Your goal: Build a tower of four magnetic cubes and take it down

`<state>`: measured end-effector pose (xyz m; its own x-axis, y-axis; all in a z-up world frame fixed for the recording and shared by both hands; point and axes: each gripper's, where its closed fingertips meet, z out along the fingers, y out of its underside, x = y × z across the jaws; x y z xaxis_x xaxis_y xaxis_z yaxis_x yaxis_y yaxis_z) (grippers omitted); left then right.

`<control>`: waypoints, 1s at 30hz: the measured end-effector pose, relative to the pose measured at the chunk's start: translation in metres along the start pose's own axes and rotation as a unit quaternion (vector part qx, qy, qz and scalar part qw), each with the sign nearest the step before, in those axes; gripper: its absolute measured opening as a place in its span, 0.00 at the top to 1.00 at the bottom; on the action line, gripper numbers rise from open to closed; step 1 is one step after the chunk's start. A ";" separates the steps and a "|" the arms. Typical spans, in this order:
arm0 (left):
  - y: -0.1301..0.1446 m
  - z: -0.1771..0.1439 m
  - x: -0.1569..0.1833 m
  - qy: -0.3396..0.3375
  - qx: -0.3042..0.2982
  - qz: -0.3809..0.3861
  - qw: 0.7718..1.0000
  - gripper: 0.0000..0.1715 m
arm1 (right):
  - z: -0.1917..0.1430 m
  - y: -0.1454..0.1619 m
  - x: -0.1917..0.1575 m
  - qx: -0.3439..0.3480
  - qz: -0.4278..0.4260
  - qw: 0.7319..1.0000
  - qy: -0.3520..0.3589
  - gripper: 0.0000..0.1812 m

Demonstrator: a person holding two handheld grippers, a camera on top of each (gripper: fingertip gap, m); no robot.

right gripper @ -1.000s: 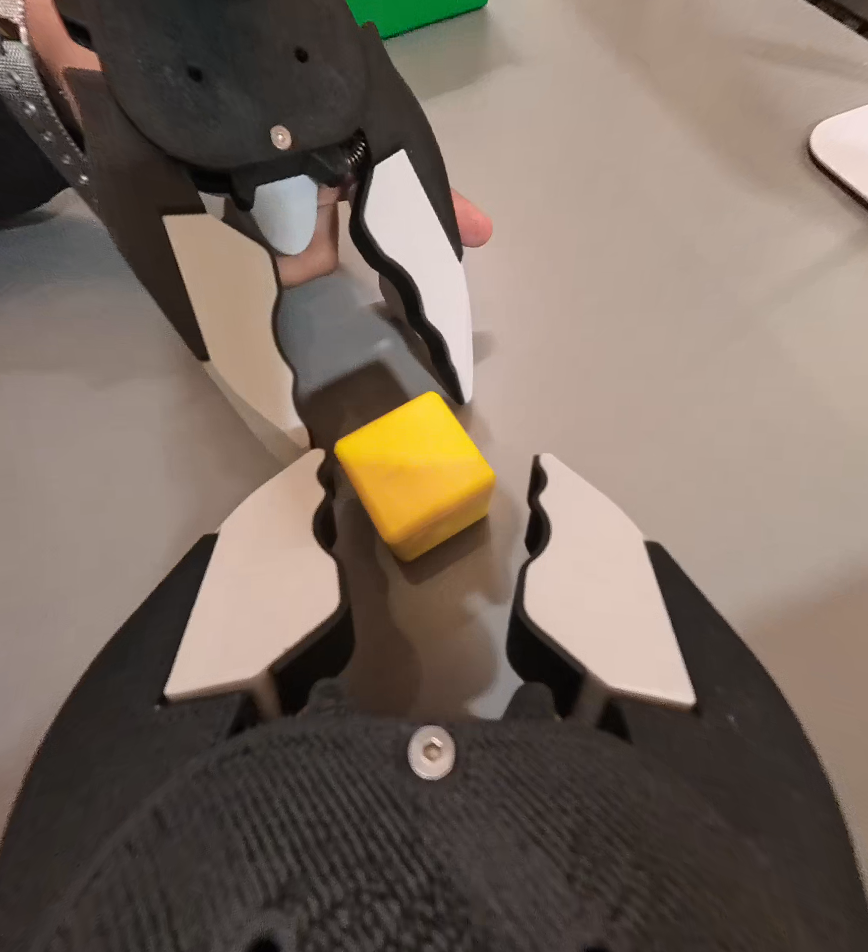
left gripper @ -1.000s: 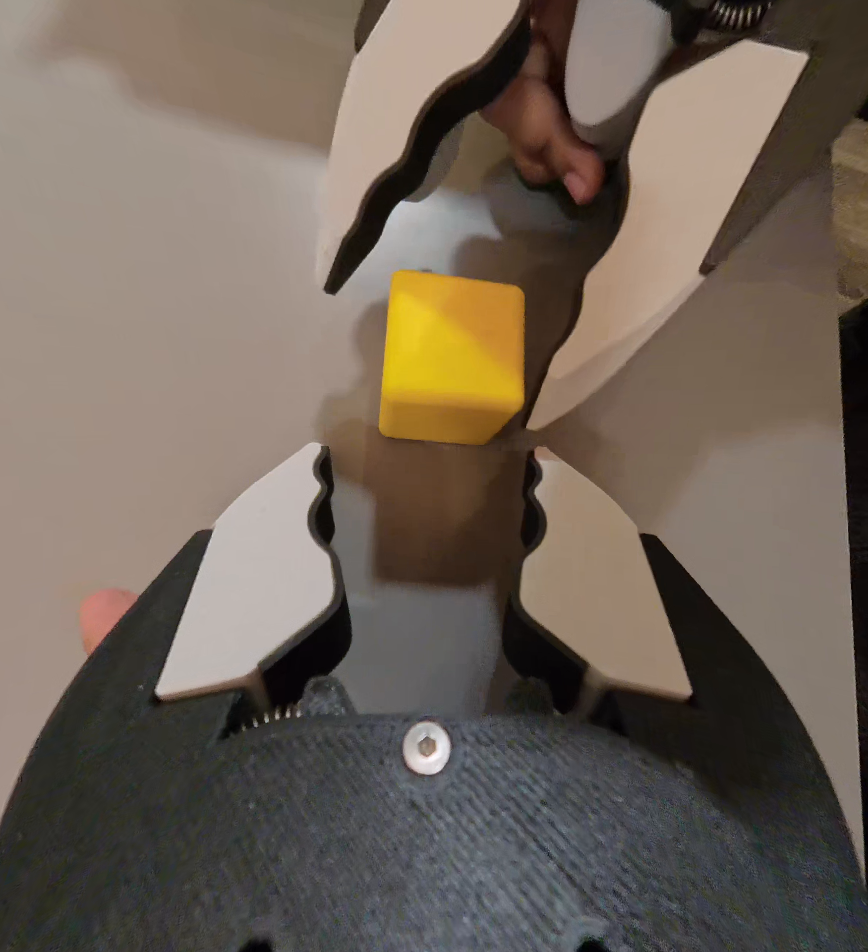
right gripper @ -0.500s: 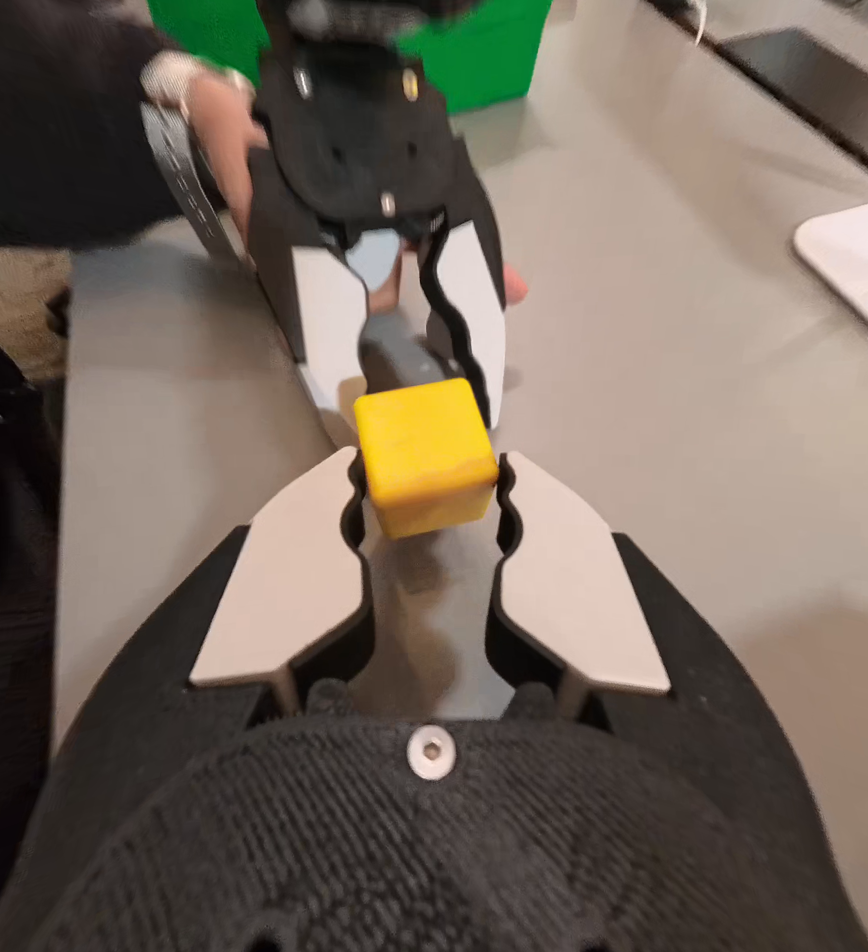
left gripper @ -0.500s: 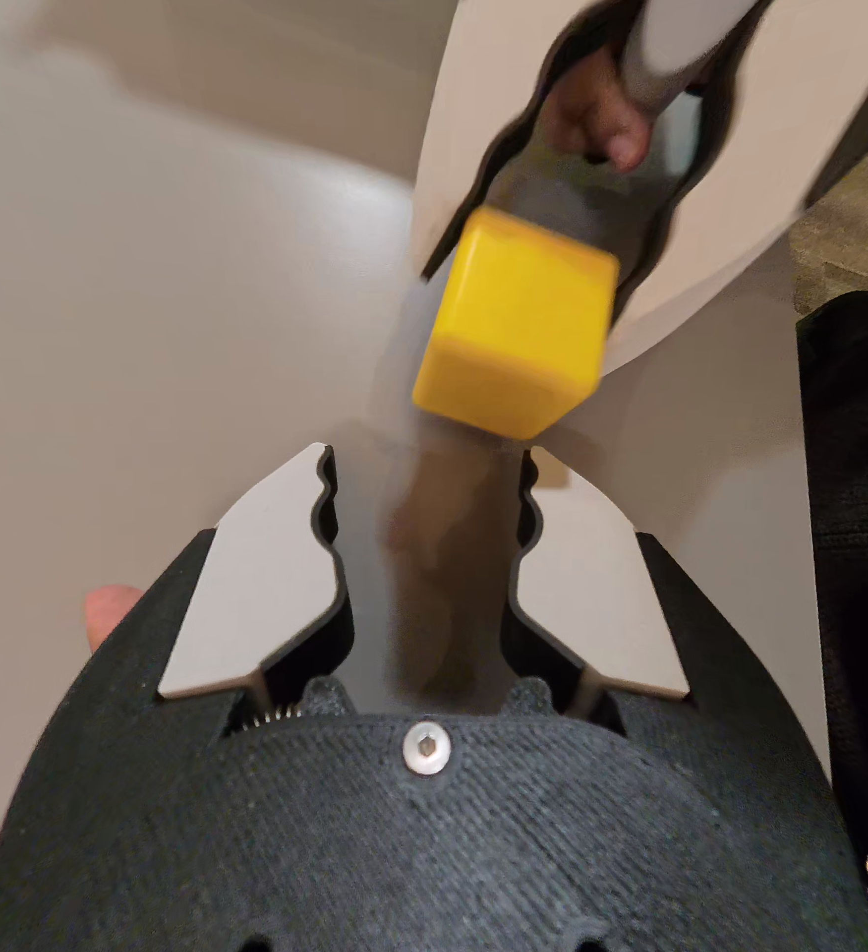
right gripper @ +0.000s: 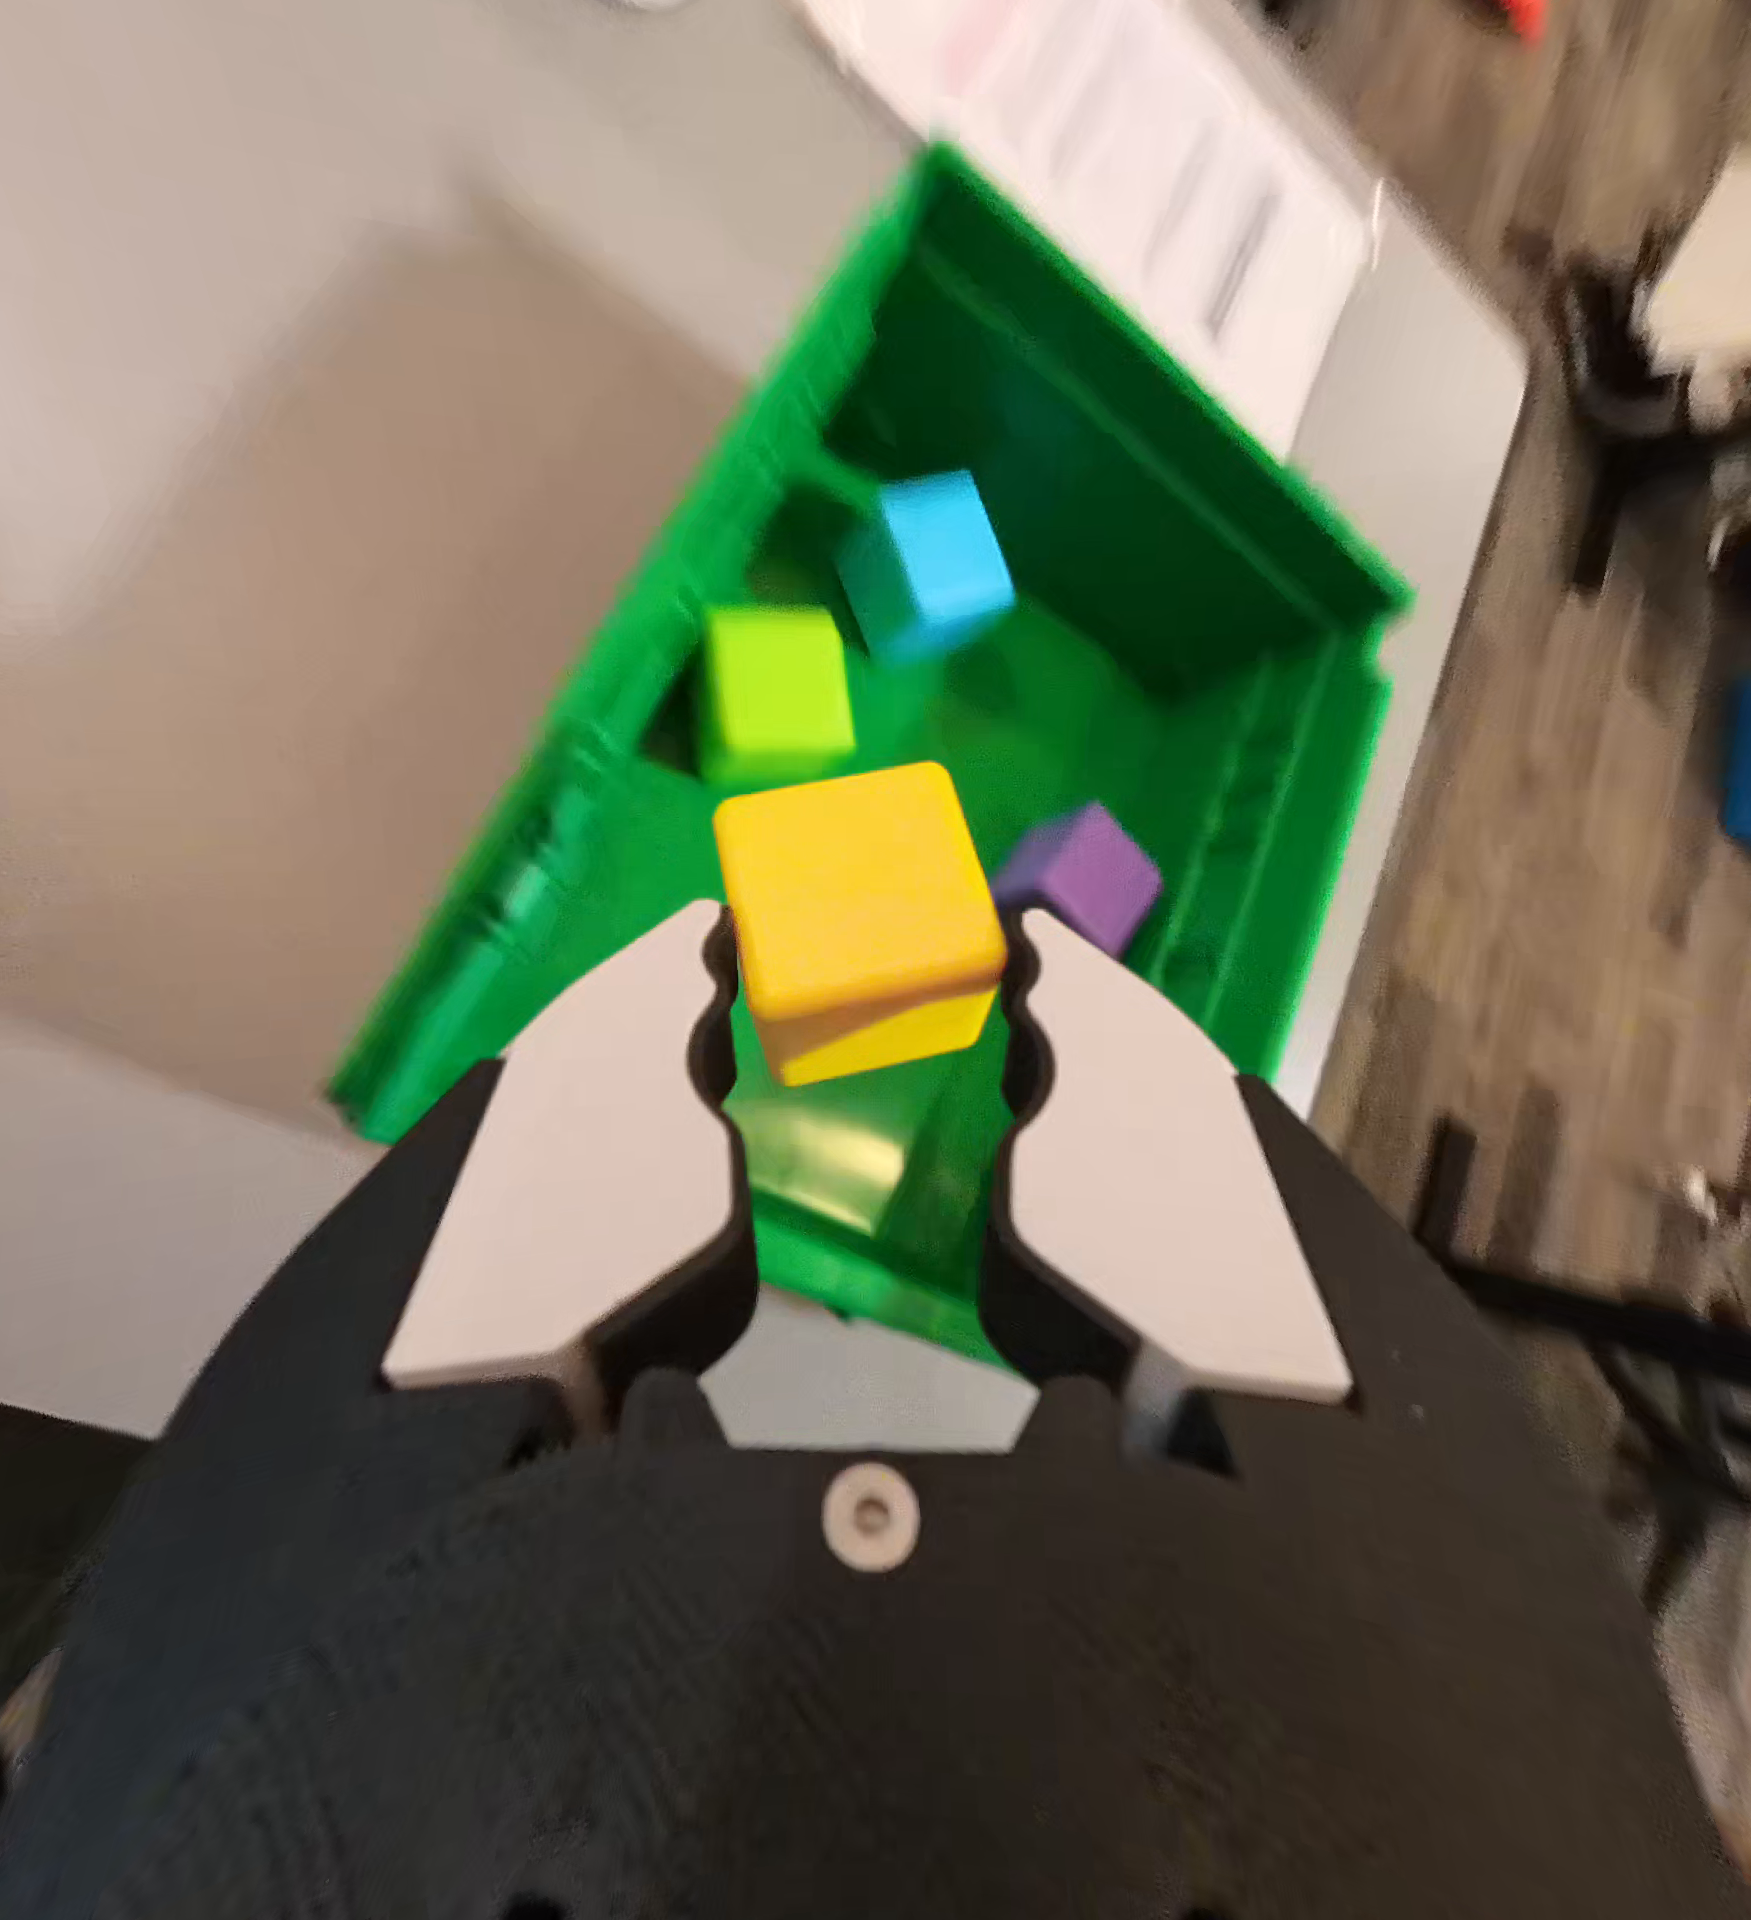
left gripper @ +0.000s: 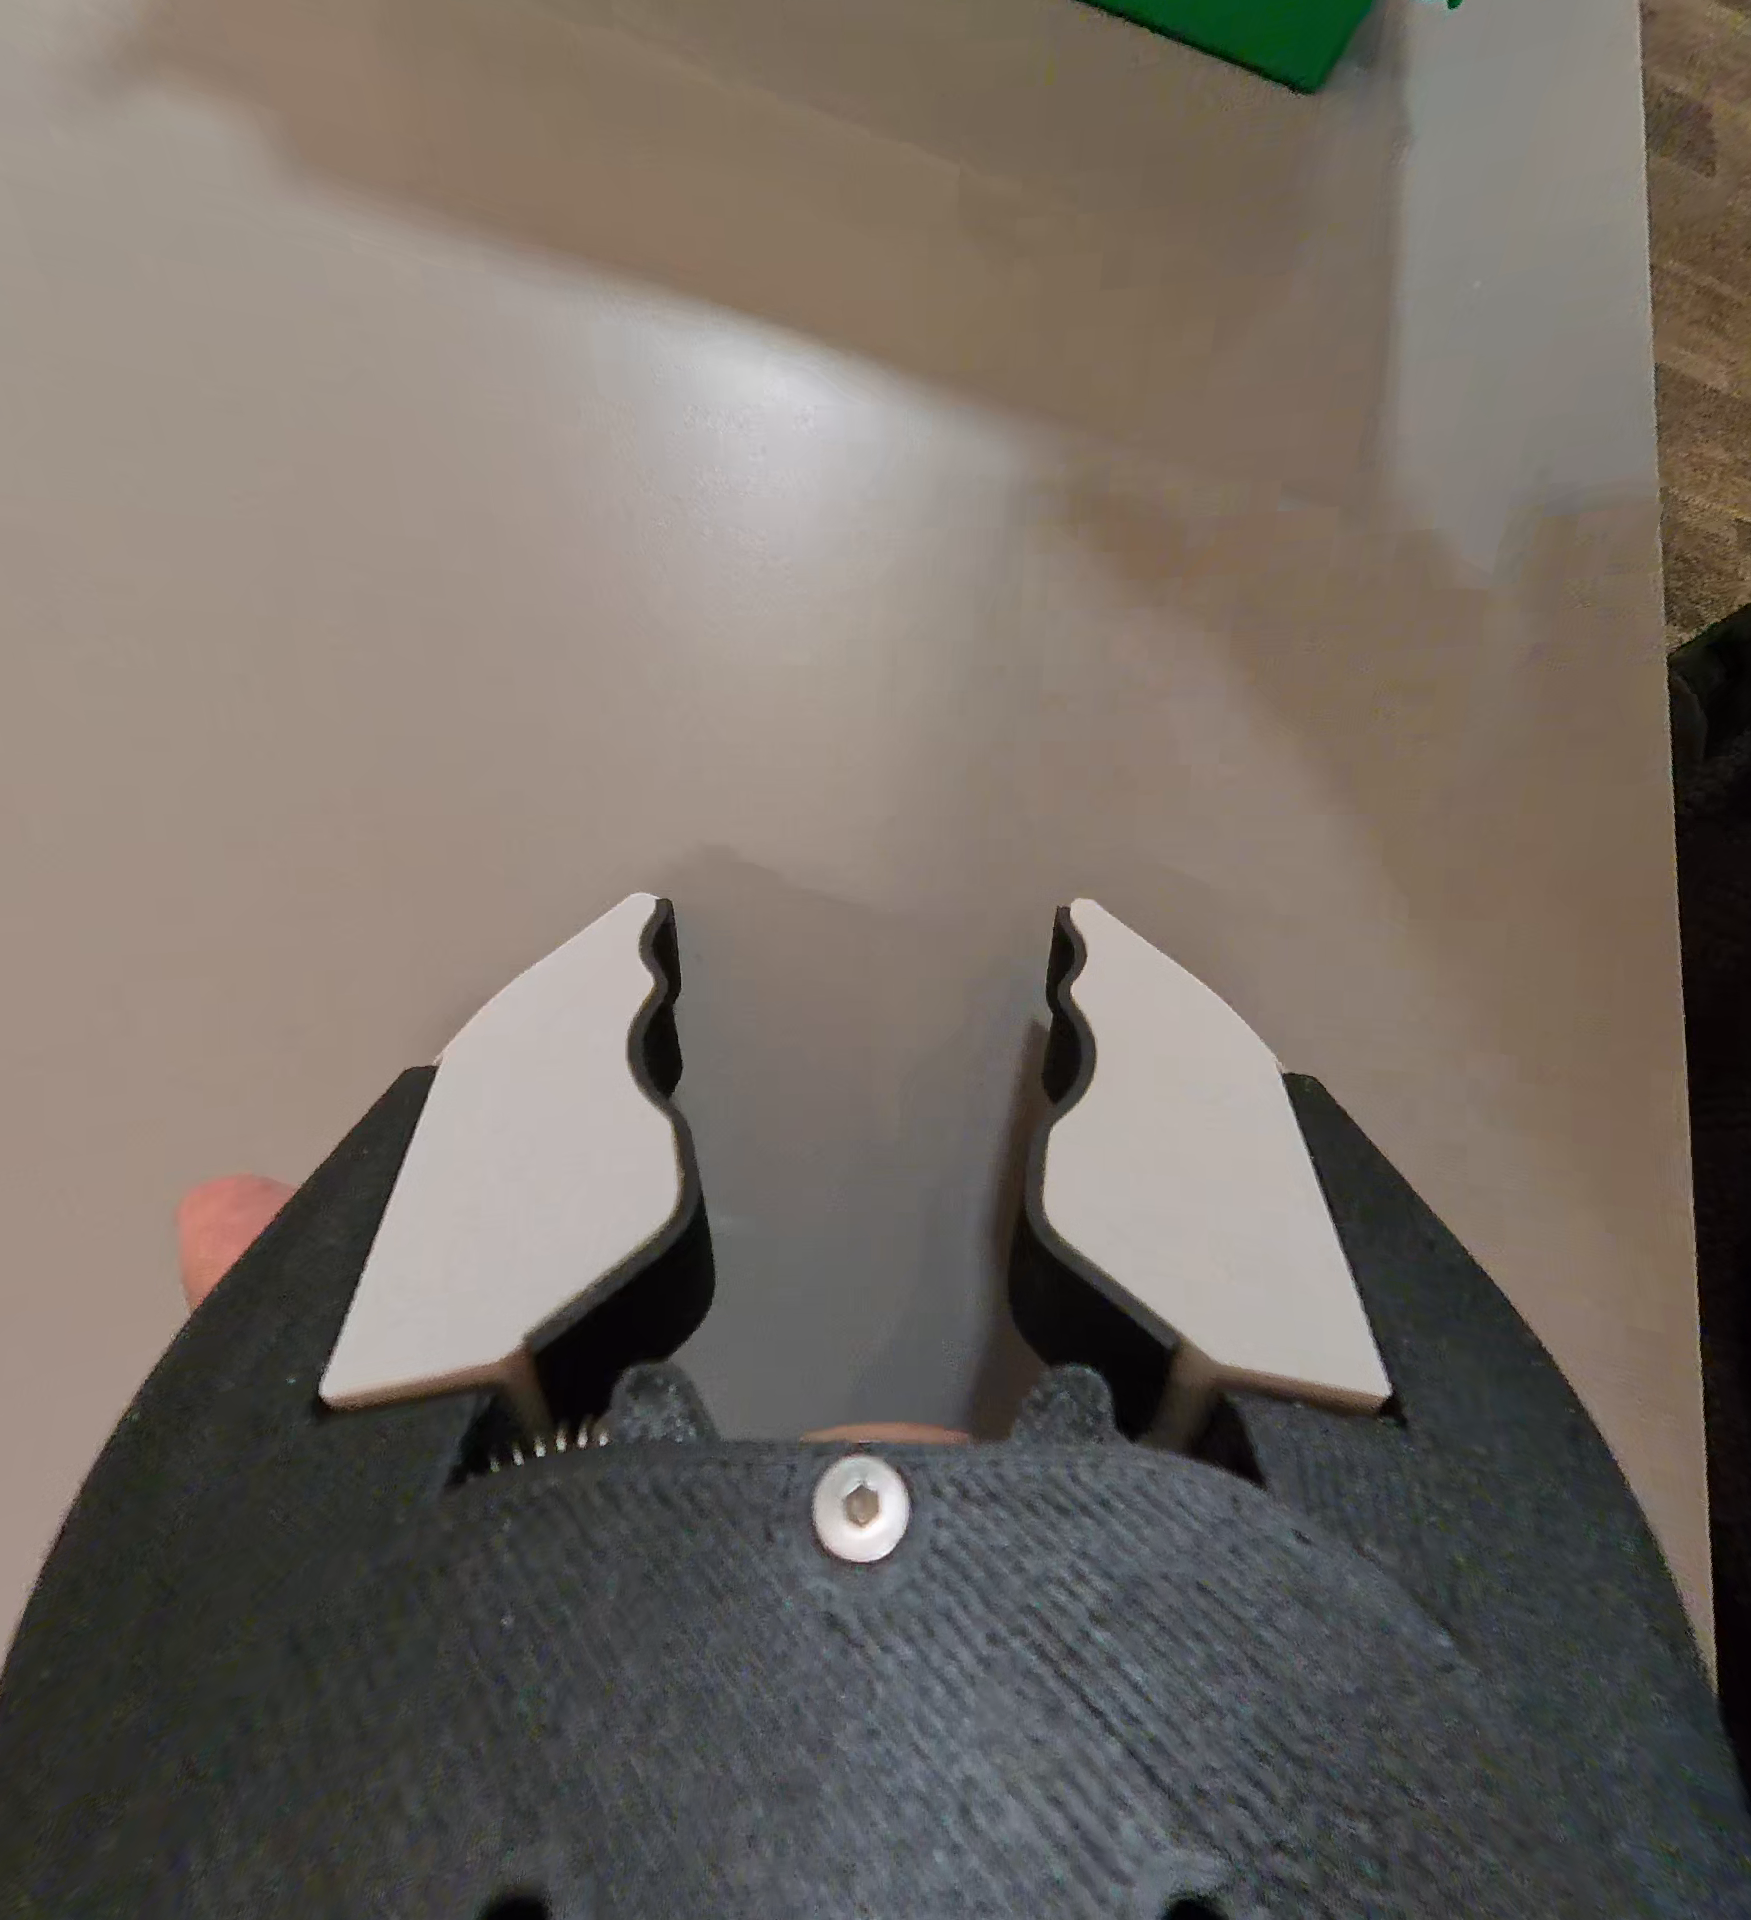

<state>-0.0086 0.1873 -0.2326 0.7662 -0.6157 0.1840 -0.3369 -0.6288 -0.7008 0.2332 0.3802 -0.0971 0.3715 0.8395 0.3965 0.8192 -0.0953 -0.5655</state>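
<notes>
Right tongs: the right tongs (right gripper: 866,925) are clamped on a yellow cube (right gripper: 855,899), pinched at the fingertips and tilted a little.
Yellow cube: it is up in the air over the open green bin (right gripper: 1110,499), clear of the bin's floor.
Green bin: it stands on the grey counter (right gripper: 175,520) near the counter's edge (the right wrist view is blurred); in the left wrist view only one corner of the green bin (left gripper: 1255,31) shows at the top.
Inside the bin: a blue cube (right gripper: 938,561), a lime-green cube (right gripper: 772,691) and a purple cube (right gripper: 1089,878) lie well apart on the bin's floor; the purple one is just beside the held cube as seen from above.
Left tongs: the left tongs (left gripper: 863,914) are spread wide with nothing between the fingers, over bare counter (left gripper: 435,571).
Hand: a fingertip (left gripper: 222,1231) shows at the left side of the black tong body.
Surroundings: wood-patterned floor (left gripper: 1744,260) lies beyond the counter's edge.
</notes>
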 end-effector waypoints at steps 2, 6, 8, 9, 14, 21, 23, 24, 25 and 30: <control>0.000 0.001 -0.001 -0.004 -0.001 0.001 1.000 0.60 | 0.018 0.039 0.011 -0.086 0.027 0.996 -0.011 0.72; -0.002 0.000 -0.004 -0.031 0.003 0.016 0.999 0.63 | 0.044 0.092 0.014 -0.205 0.023 0.978 0.003 0.72; -0.010 -0.003 -0.003 -0.038 0.018 0.024 0.999 0.63 | 0.050 0.106 0.015 -0.241 0.011 0.970 0.009 0.72; -0.014 -0.004 -0.002 -0.036 0.028 0.019 0.999 0.63 | 0.052 0.111 0.016 -0.253 0.007 0.967 0.012 0.72; -0.023 -0.007 -0.003 -0.031 0.057 0.003 0.998 0.63 | 0.057 0.122 0.015 -0.274 0.002 0.962 0.015 0.72; -0.031 -0.016 -0.010 -0.042 0.087 -0.013 0.995 0.63 | 0.056 0.116 0.016 -0.265 -0.017 0.964 0.029 0.68; -0.033 -0.018 -0.012 -0.046 0.093 -0.016 0.994 0.63 | 0.056 0.115 0.014 -0.263 -0.017 0.964 0.025 0.67; -0.034 -0.019 -0.013 -0.050 0.095 -0.016 0.994 0.63 | 0.055 0.114 0.015 -0.262 -0.019 0.964 0.030 0.66; -0.035 -0.020 -0.013 -0.053 0.098 -0.015 0.994 0.63 | 0.054 0.113 0.017 -0.259 -0.021 0.965 0.036 0.65; -0.044 -0.026 -0.011 -0.060 0.115 -0.015 0.991 0.62 | 0.039 0.079 0.023 -0.171 0.005 0.984 0.054 0.64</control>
<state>-0.0169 0.2095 -0.1864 0.8381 -0.5290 0.1331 -0.1899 -0.5118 -0.8379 0.2895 0.4132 -0.1608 0.4099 0.7771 0.4777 0.9074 -0.2941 -0.3002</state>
